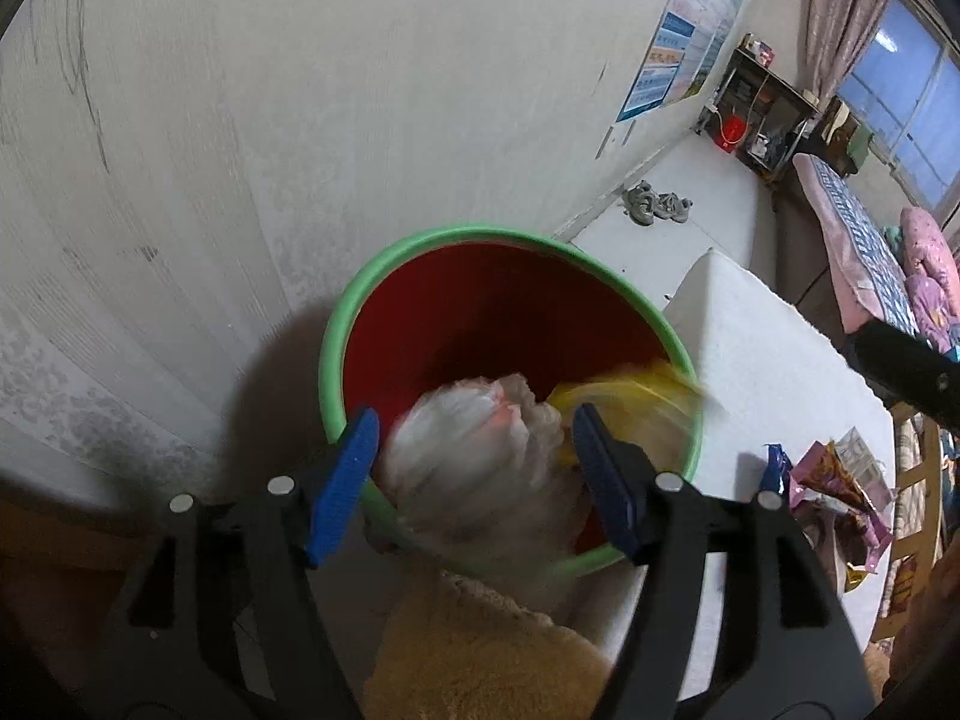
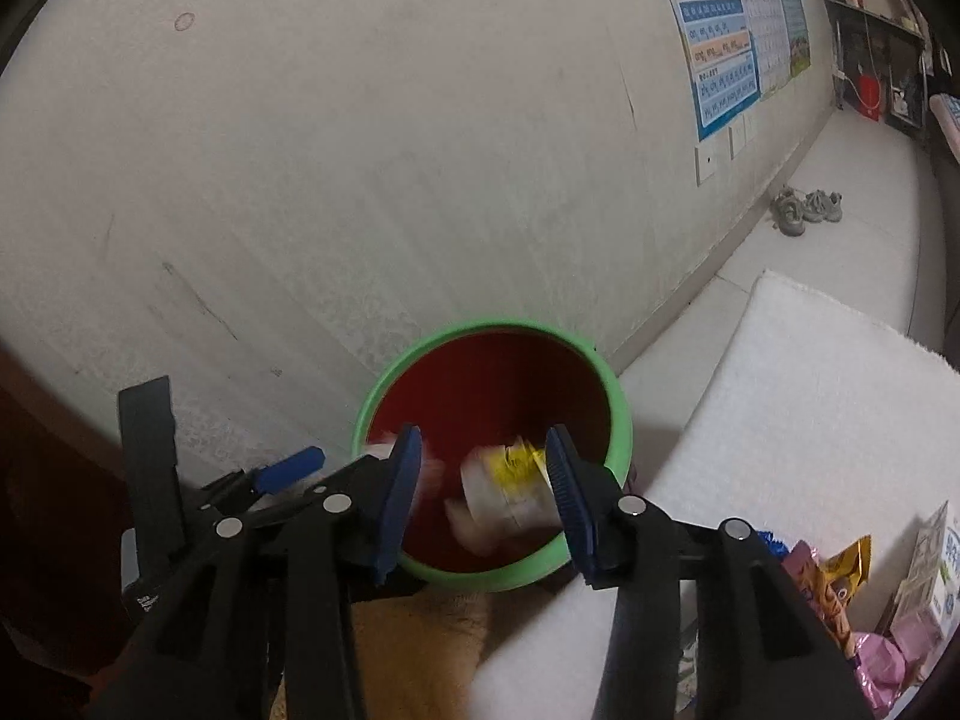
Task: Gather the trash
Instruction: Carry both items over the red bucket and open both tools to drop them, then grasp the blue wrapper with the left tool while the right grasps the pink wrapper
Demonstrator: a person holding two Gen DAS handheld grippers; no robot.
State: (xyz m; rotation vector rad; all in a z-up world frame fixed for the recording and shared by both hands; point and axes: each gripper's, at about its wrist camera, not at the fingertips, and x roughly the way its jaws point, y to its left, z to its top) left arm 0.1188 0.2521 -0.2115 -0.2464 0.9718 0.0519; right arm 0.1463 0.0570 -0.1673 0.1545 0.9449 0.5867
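Both my claws are spread over the bin, left gripper let go of the crumpled clear plastic bag, right gripper loose around the yellow wrapper dropping in, so I'd just stay centred above the rim. Count: two pieces going in, one bin, a few snack wrappers on the white mat, can't tell exactly how many.

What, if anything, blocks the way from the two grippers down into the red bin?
Nothing visible does. The left gripper and right gripper are open above the mouth of the red bin, and the clear plastic bag and yellow wrapper show blurred against its red inside.
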